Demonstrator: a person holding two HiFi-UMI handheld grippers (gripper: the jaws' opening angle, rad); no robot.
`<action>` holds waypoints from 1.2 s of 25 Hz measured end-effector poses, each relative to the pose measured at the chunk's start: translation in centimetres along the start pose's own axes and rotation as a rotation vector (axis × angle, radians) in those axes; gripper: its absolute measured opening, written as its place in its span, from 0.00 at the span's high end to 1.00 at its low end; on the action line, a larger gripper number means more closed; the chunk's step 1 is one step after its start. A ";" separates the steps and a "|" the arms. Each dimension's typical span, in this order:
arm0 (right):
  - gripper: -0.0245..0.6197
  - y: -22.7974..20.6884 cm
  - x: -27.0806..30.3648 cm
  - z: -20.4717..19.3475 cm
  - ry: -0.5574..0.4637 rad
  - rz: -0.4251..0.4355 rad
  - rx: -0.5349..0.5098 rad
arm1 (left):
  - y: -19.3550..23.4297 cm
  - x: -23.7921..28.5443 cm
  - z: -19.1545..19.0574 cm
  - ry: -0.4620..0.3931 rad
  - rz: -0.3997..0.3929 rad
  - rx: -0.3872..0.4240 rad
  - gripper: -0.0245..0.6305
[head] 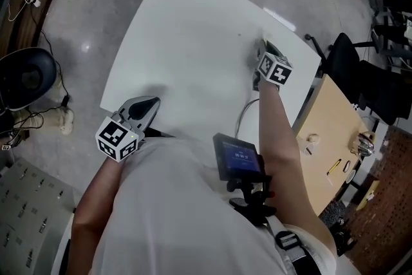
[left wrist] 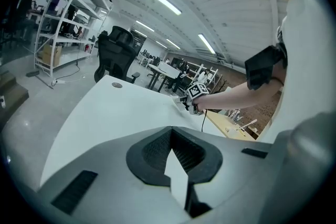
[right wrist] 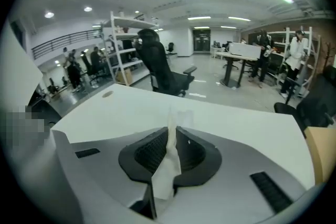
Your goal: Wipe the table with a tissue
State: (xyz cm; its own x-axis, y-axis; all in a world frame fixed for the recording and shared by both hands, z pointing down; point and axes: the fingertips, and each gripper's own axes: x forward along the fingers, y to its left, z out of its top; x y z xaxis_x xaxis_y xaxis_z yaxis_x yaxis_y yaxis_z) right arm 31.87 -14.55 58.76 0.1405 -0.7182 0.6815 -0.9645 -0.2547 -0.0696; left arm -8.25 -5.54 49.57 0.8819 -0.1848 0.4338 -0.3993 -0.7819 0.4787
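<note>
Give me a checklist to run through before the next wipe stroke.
1. Tissue clamped in right tool: ok.
2. Tissue pressed on table: cannot tell.
3. Table ahead of right tool bare: ok.
4. Left tool shut, nothing in it: ok.
5. Left tool parked at table's near edge, apart from right tool: ok.

My worktop [head: 193,35] is plain white, like the tissue [right wrist: 167,168]. My left gripper [left wrist: 170,139] and right gripper [right wrist: 170,136] are grey with black ribbed pads, their cubes white with black square markers. The floor [head: 96,3] is glossy pale grey.
</note>
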 end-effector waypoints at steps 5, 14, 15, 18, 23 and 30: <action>0.89 -1.0 1.2 -1.5 0.073 -0.118 -0.030 | 0.6 -1.1 -0.7 -0.005 0.022 -0.020 0.95; 0.89 4.8 3.5 -1.1 0.083 -0.092 -0.230 | 1.0 -1.9 -0.8 -0.008 0.042 -0.025 0.95; 0.89 5.2 3.6 -1.3 0.088 -0.085 -0.261 | 1.0 -2.0 -0.9 -0.006 0.042 -0.025 0.95; 0.90 6.8 3.7 -1.7 0.107 -0.056 -0.329 | 1.0 -2.1 -1.0 -0.002 0.040 -0.020 0.95; 0.91 9.1 3.7 -2.0 0.128 0.039 -0.409 | 0.4 -1.9 -0.7 0.002 0.032 -0.004 0.95; 0.92 13.6 3.2 -3.1 0.215 0.231 -0.539 | 0.6 -1.8 -1.0 0.017 0.024 -0.003 0.95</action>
State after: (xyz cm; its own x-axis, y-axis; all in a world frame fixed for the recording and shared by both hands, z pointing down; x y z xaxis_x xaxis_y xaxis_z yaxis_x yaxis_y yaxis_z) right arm 18.51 -18.29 62.23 -0.0796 -0.5552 0.8279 -0.9496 0.2947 0.1063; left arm -10.33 -5.08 49.88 0.8679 -0.1933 0.4577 -0.4209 -0.7755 0.4707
